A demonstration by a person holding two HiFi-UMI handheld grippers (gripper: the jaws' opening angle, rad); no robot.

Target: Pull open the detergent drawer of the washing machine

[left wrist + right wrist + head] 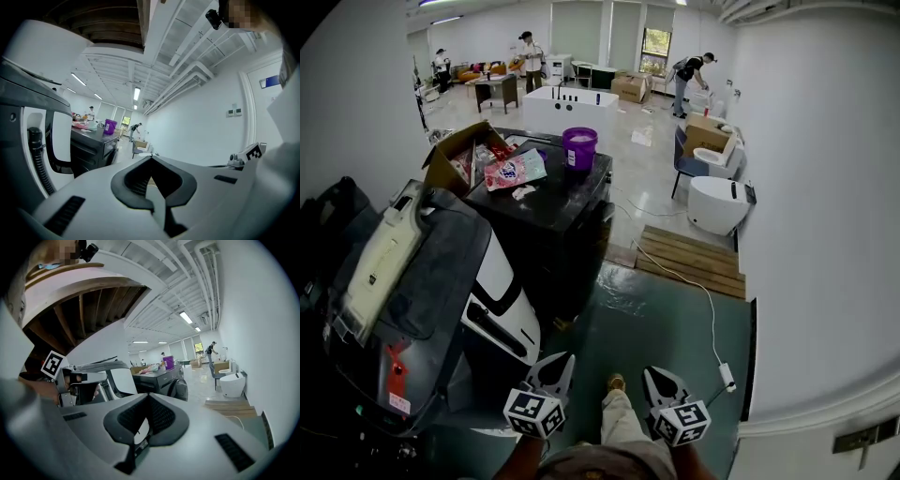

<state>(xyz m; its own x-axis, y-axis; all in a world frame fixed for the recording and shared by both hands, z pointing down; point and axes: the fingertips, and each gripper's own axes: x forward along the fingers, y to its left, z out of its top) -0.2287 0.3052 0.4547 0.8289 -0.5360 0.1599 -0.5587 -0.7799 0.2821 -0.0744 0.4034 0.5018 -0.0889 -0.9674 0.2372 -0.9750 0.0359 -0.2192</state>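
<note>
Washing machine, a black front-loader, is standing ahead and to the left of the person, with a purple bucket sitting on its top and a cardboard box at its far left corner. Its round door is showing in the right gripper view. Its detergent drawer is too small and dark to pick out in any view. A grey-topped white appliance is standing nearer, at the left.

The person is holding both grippers low and close to the body, side by side over the green floor, well apart from the machine. Each is pointing forward and only slightly downward. The left gripper is angling a little to the right, its marker cube facing up. The right gripper is angling a little to the left. A trouser leg and shoe are showing between them.

Both pairs of jaws are resting together, tips meeting, with nothing between them in either gripper view.
</note>
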